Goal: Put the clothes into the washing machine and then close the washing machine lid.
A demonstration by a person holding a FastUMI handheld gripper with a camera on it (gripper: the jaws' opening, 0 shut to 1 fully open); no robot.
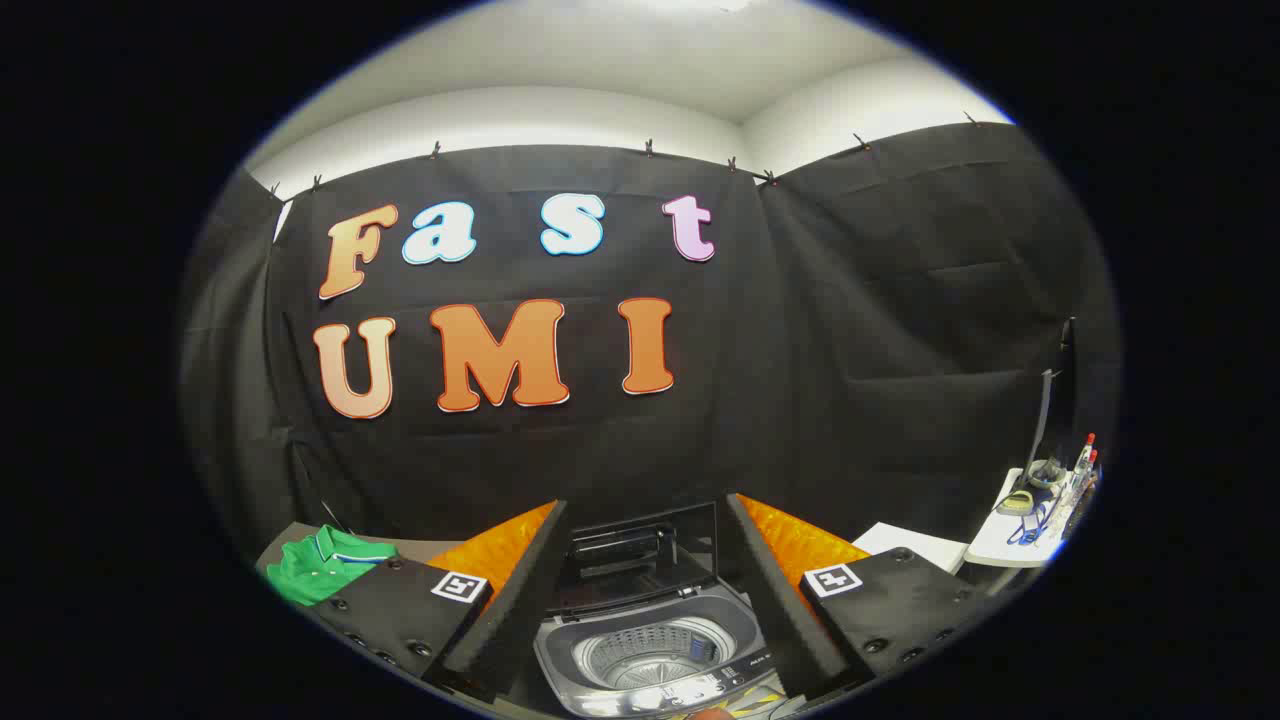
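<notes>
One washing machine (pixel 650 650) sits just ahead of and between the fingers, its lid (pixel 640 555) standing upright at the back and the steel drum (pixel 645 655) looking bare, as far as its near part shows. Beyond the left finger, on the corner of a table (pixel 415 545), lies the folded green shirt (pixel 322 566), well apart from the machine. The gripper (pixel 640 600) is spread wide, grasping nothing. By my reading the task has barely begun: the shirt is not yet picked up, loading and shutting the lid remain. The fingers hide part of the shirt and the machine's sides; small clutter on a white side table (pixel 1010 545) is hard to identify.
</notes>
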